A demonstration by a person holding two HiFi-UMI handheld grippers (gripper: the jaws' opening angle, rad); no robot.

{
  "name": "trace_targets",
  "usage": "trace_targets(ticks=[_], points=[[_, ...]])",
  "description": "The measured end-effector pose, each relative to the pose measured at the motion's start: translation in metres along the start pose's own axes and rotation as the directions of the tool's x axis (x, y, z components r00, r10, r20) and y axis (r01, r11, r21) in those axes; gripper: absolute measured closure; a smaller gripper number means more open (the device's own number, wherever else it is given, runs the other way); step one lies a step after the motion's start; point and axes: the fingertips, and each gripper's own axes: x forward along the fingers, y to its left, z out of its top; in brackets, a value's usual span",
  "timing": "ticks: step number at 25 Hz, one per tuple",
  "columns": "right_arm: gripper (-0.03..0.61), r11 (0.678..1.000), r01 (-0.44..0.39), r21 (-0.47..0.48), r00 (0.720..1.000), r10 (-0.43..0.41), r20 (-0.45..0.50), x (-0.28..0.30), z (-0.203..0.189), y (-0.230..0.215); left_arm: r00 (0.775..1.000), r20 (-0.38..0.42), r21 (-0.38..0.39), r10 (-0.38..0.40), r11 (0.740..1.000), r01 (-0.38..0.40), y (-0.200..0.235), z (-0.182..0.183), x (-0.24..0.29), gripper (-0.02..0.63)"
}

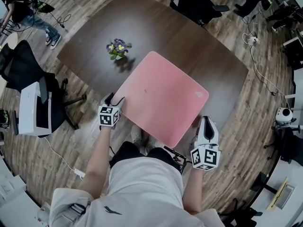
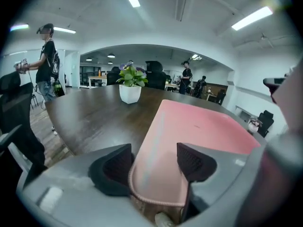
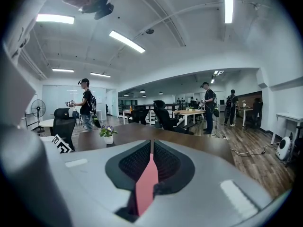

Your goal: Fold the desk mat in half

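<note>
A pink desk mat (image 1: 161, 96) lies flat on the dark wooden table (image 1: 90, 51), its near edge reaching the table's front edge. My left gripper (image 1: 113, 100) sits at the mat's near left corner. In the left gripper view that gripper (image 2: 154, 162) stands open, with the mat (image 2: 199, 126) corner lying between the black pads (image 2: 118, 167). My right gripper (image 1: 198, 124) is at the near right corner. In the right gripper view the right gripper (image 3: 151, 162) is shut on a thin edge of the mat (image 3: 146, 188).
A small potted plant (image 1: 118, 48) stands on the table beyond the mat's far left corner. A black office chair (image 1: 23, 65) and a white box (image 1: 33, 110) are at the left, another chair (image 1: 194, 6) at the far side. A person (image 1: 23, 8) stands at the far left.
</note>
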Motion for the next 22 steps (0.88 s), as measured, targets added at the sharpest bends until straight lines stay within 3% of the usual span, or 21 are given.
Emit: trace_targets(ticks=[5,13,17,22], points=[[0.555,1.0,0.015,0.009,1.0,-0.015,-0.004,-0.001,0.001,-0.008,0.998,-0.054,0.0,0.044,0.999,-0.044,-0.002,-0.002,0.003,0.311],[0.555,0.999,0.013,0.033,1.0,-0.012,-0.007,0.0,-0.003,-0.006,0.996,-0.062,-0.02,0.067,0.997,-0.068,-0.007,-0.001,0.005,0.347],[0.555,0.999,0.007,0.038,1.0,-0.007,-0.011,-0.002,-0.006,-0.005,0.997,-0.061,-0.036,0.048,0.998,-0.05,-0.018,0.0,0.007,0.445],[0.556,0.999,0.0,0.036,1.0,0.0,-0.01,-0.006,-0.008,0.0,0.997,-0.068,-0.101,0.023,0.994,-0.029,-0.021,-0.003,0.007,0.511]])
